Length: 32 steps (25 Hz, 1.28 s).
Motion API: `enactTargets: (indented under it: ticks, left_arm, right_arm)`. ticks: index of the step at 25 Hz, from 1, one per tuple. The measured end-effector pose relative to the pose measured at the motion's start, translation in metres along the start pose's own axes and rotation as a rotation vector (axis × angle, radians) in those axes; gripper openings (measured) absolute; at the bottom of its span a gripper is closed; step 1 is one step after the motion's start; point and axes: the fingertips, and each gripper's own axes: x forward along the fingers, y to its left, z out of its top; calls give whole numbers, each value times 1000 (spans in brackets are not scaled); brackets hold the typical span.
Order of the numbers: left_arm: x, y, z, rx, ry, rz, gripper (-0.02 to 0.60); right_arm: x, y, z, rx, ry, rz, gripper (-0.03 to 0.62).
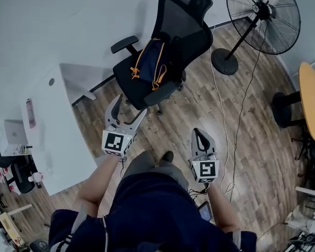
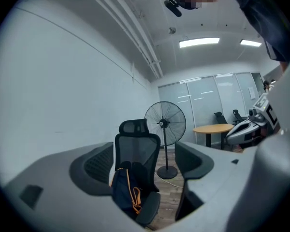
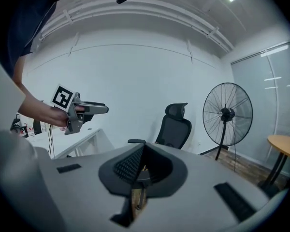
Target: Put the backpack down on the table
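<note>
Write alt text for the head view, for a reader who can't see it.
A dark blue backpack with orange trim sits on a black office chair, seen from above by a person holding two grippers short of it. The left gripper has its jaws apart, the right gripper has them together; a white table stands at left.

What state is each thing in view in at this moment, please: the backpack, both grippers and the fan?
backpack: upright on the office chair seat, leaning on its backrest; not yet on the white table.
left gripper: jaws apart, empty, pointed towards the backpack.
right gripper: jaws together, holding nothing.
fan: standing upright on the floor; running or not, cannot tell.
</note>
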Motion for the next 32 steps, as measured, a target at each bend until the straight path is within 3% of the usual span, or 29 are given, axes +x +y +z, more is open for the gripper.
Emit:
enactTargets:
  ticks: [7, 17, 24, 32]
  left_arm:
    - [88, 32, -18, 8, 6, -19, 390]
    - [233, 105, -83, -27, 68, -111, 390]
    - [310, 118, -151, -53, 161, -147, 390]
    - [383, 123, -240, -102, 255, -110, 390]
  right_arm:
    - [63, -27, 4, -8, 22, 27, -2]
    - [200, -54, 35, 17, 22, -19, -2]
    - [280, -69, 46, 8, 23, 20, -2]
    - [328, -92, 28, 22, 65, 127, -2]
